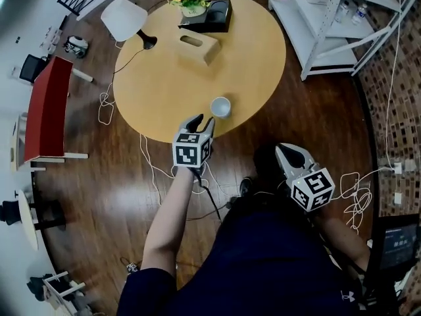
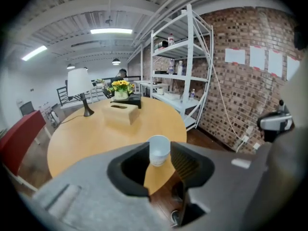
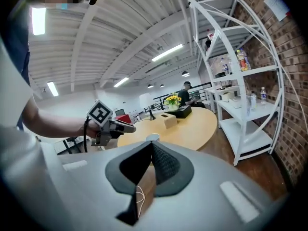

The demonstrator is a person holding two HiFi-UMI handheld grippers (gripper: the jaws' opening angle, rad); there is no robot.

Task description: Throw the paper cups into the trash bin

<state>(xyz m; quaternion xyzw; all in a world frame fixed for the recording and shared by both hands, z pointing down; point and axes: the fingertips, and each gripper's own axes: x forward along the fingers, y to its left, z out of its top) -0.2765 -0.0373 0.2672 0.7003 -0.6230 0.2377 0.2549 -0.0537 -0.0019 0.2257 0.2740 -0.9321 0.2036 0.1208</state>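
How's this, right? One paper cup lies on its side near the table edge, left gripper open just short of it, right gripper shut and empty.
Not quite: the paper cup stands upright, mouth up, not on its side; the left gripper view shows it. The rest holds: near the table edge, left gripper open just short of it, right gripper shut and empty.

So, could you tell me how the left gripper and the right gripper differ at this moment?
The grey two-jaw left gripper stands open; the grey right gripper has its jaws together. The left gripper points at the white paper cup from the edge of the round wooden table, just short of it; the right gripper hangs off the table, above the floor. Both carry a marker cube and hold nothing.
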